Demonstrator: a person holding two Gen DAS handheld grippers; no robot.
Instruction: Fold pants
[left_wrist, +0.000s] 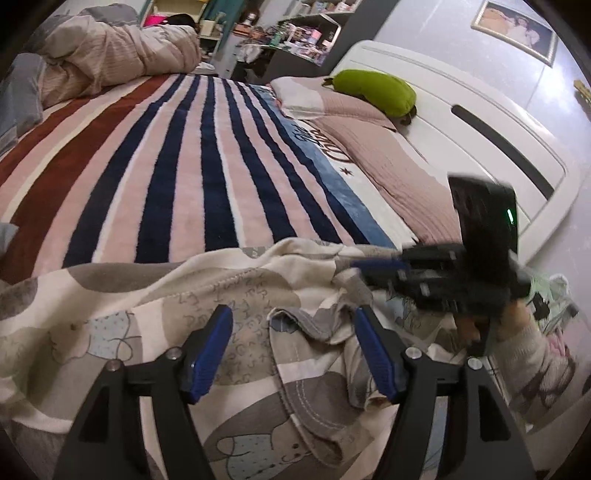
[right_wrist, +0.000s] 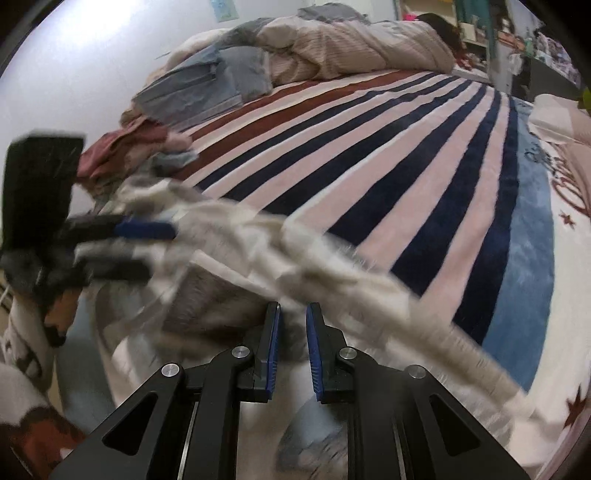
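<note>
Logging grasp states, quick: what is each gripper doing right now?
Left gripper: open, over the pants, holding nothing.
Right gripper: narrow gap; cannot tell whether it grips the pants.

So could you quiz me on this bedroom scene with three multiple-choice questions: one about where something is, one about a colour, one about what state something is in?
1. Where does the green cushion lie?
A. by the white headboard
B. on the floor
C. on the pants

2. What colour are the pads on the jaws of the left gripper?
A. red
B. blue
C. yellow

3. How do the left gripper's jaws stand?
A. clamped flat together
B. spread wide apart above the pants
C. out of view

Answers:
1 A, the cushion rests on the pillows beside the headboard.
2 B, both pads show blue in the left wrist view.
3 B, a wide gap of patterned cloth shows between the two pads.
</note>
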